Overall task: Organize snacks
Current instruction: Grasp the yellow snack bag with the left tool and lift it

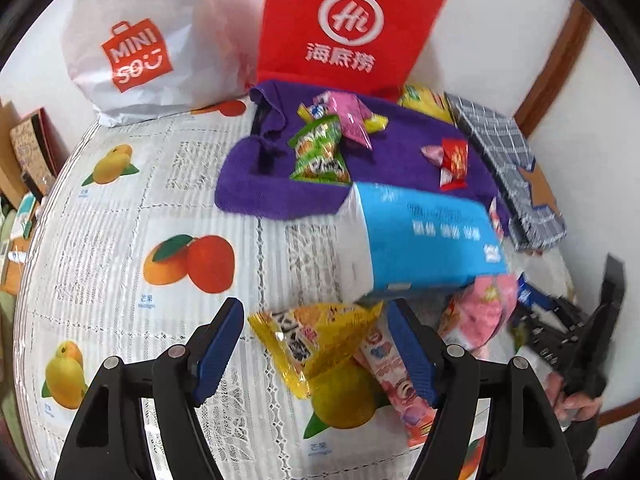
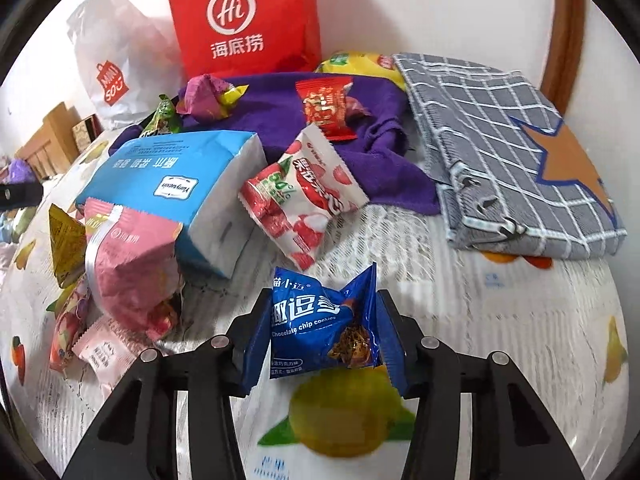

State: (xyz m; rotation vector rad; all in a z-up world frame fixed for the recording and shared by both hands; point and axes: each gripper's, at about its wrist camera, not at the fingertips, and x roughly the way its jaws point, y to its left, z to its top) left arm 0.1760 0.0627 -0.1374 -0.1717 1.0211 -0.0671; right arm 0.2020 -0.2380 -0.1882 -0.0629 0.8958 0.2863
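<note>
My left gripper (image 1: 316, 352) stands open just above the fruit-print tablecloth (image 1: 120, 220). A yellow snack packet (image 1: 316, 340) lies between its blue pads, with a gap showing at the left pad. A pink stick packet (image 1: 390, 376) lies under the right finger. My right gripper (image 2: 323, 340) is shut on a blue chocolate chip cookie packet (image 2: 320, 328), which is crumpled between the pads above the cloth. A blue and white tissue pack (image 1: 416, 240) (image 2: 176, 184) lies in the middle of the snack pile.
A purple towel (image 1: 260, 192) (image 2: 280, 112) carries a green packet (image 1: 320, 152) and a red candy (image 1: 454, 160) (image 2: 326, 108). Nearby are a pink bag (image 2: 132, 264), a strawberry packet (image 2: 304, 196) and a grey checked cloth bag (image 2: 500, 140). A red bag (image 1: 352, 20) and a white bag (image 1: 136, 40) stand behind.
</note>
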